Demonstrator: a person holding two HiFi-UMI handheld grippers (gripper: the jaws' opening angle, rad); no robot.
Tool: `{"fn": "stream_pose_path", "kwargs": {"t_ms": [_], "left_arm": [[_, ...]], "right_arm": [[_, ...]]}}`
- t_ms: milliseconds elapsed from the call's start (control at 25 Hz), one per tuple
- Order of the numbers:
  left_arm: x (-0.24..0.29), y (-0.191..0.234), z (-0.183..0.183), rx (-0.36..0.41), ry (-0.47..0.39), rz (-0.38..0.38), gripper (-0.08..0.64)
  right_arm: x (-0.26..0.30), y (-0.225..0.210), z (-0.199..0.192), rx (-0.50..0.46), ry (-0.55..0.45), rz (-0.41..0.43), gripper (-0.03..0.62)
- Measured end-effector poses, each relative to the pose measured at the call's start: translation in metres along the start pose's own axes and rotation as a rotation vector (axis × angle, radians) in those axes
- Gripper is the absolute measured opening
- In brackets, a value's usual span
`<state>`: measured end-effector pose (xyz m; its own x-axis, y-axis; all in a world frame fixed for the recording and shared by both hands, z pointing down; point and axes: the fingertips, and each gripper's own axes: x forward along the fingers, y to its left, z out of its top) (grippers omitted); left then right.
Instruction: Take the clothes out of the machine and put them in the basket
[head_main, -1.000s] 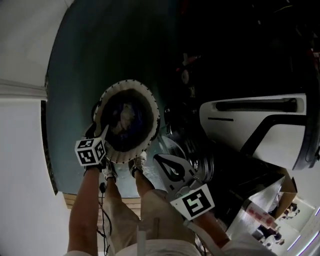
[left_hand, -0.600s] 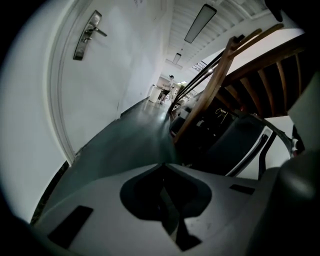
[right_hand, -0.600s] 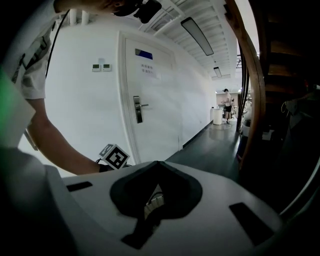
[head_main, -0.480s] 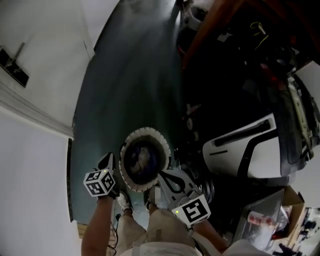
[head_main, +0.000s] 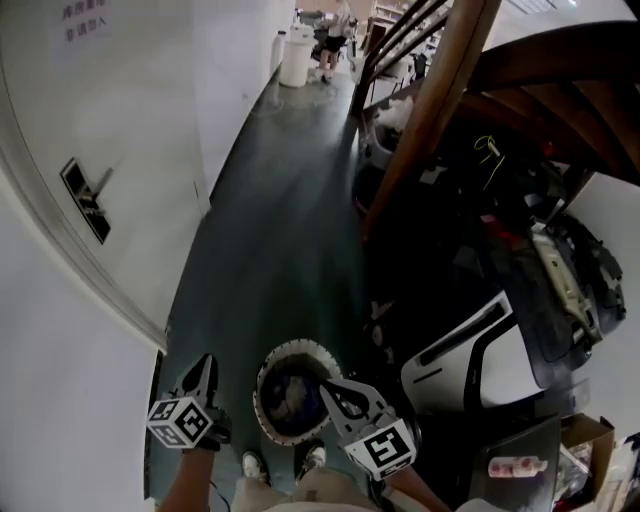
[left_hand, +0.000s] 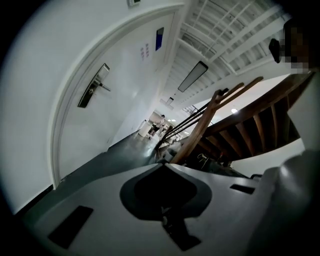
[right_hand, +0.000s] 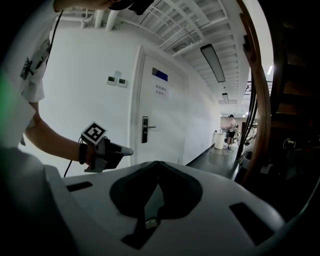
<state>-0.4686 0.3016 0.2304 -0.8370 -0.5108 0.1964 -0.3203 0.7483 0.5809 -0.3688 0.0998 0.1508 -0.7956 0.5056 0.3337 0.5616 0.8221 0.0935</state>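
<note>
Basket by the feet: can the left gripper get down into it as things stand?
Probably yes: the basket sits open-topped just below and beside the left gripper, with nothing between them. Its shut, empty jaws would have to open first.

No legible text anywhere; notice (head_main: 82, 20) on door (head_main: 100, 130) too small.

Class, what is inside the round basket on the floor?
The basket holds a crumpled heap of dark and pale clothes. What lies beneath the heap is covered, and the right gripper hides its right rim.
</note>
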Motion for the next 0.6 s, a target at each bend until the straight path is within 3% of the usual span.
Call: {"fn": "stream_pose_path", "kwargs": {"t_ms": [320,600], "left_arm": [[-0.065,-0.047,0.075,-0.005,-0.163,-0.072,0.014],[-0.104,-0.070,0.122,-0.032,-0.290,-0.118,0.014]], "right_arm": [[-0.028,0.001,0.053,-0.060,-0.078,-0.047,0.012],[-0.059,-0.024,0.084,-0.091,-0.150,-0.148,0.012]]}}
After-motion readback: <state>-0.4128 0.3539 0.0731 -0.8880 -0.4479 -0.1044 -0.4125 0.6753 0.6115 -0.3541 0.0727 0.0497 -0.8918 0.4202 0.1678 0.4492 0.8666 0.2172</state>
